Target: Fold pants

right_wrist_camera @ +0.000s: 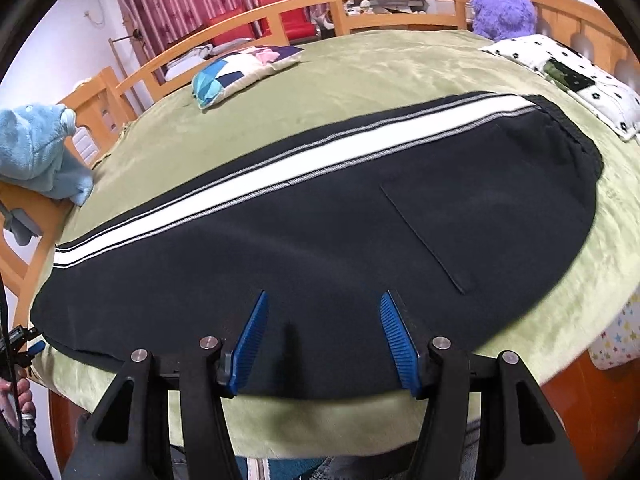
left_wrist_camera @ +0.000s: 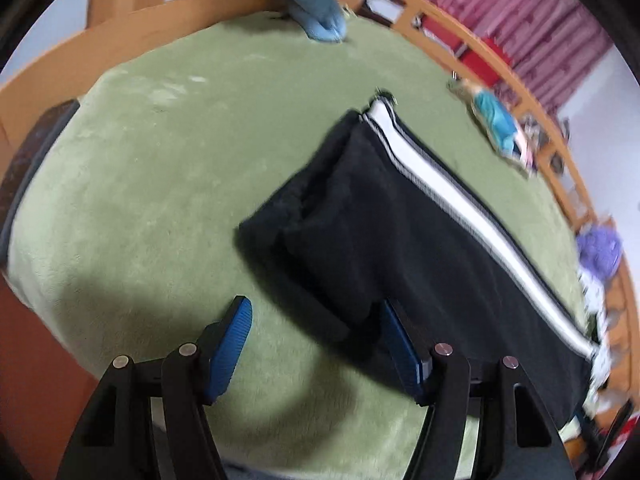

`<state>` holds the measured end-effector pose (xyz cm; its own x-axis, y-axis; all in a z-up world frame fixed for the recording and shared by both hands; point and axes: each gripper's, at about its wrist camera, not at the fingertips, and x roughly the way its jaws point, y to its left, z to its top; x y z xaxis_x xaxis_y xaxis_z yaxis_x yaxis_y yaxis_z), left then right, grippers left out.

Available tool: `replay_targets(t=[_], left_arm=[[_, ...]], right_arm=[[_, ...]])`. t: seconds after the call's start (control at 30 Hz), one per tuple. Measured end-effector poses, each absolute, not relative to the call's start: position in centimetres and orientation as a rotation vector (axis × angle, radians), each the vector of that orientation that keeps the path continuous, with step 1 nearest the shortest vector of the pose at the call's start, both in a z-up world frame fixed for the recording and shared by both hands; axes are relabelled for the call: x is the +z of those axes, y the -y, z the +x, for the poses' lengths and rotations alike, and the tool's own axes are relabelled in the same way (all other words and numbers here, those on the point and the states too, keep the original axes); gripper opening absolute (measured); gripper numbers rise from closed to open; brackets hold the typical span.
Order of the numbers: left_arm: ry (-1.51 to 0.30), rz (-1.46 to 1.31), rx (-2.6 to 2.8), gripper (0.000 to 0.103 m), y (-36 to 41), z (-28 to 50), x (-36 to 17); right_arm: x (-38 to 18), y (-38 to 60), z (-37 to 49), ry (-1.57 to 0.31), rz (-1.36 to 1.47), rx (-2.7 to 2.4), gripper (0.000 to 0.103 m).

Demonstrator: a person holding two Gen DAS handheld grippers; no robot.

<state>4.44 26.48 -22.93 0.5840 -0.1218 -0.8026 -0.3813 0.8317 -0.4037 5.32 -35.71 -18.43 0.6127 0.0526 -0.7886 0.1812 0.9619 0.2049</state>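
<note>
pants [right_wrist_camera: 320, 248] are lying flat on the green bed [right_wrist_camera: 360, 80], legs stacked for the next fold | left gripper [left_wrist_camera: 316, 340] is hovering at the hem, 6 o'clock, fingers open, empty | right gripper [right_wrist_camera: 324, 340] is waiting open over the near edge

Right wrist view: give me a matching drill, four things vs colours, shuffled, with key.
Things:
1. pants
2. blanket
3. fuzzy toy
4. chairs

Colours:
A. purple
B. red
C. black with a white side stripe
D. green

Pairs: 1-C, 2-D, 3-A, 4-B
</note>
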Motion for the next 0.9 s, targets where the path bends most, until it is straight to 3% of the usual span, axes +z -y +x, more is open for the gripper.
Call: replay_targets(t=[0.1, 0.23, 0.3, 0.37, 0.43, 0.6, 0.77, 0.83, 0.9], left_arm=[[-0.925, -0.615, 0.172, 0.059, -27.0, 5.0, -22.6], [-0.908, -0.598, 0.162, 0.043, -27.0, 5.5, -22.0], [-0.910, -0.591, 0.171, 0.031, -27.0, 6.1, -22.2], [-0.926, -0.587, 0.166, 0.013, -26.9, 6.6, -22.5], [-0.918, -0.601, 0.163, 0.011, -27.4, 5.8, -22.5], [-0.922, -0.715, 0.151, 0.014, -28.9, 4.1, -23.9], [-0.968, -0.684, 0.137, 0.047, -27.2, 4.0, -23.5], [-0.984, -0.622, 0.128, 0.054, -25.7, 3.9, -23.2], [-0.992, -0.590, 0.103, 0.061, -24.6, 3.9, -23.2]], right_arm=[[-18.7, 36.4, 4.4, -0.927, 0.274, -0.113, 0.058], [-18.8, 37.4, 3.1, -0.931, 0.287, -0.147, 0.058], [-18.9, 37.8, 2.9, -0.933, 0.286, -0.161, 0.058], [-19.3, 38.3, 2.8, -0.942, 0.302, -0.175, 0.058], [-19.7, 38.7, 2.8, -0.951, 0.314, -0.179, 0.058], [-19.8, 40.2, 2.7, -0.943, 0.323, -0.204, 0.058], [-20.6, 42.7, 3.0, -0.937, 0.386, -0.236, 0.062], [-20.9, 43.8, 3.1, -0.927, 0.423, -0.255, 0.070], [-21.6, 44.9, 3.2, -0.914, 0.503, -0.229, 0.071]])
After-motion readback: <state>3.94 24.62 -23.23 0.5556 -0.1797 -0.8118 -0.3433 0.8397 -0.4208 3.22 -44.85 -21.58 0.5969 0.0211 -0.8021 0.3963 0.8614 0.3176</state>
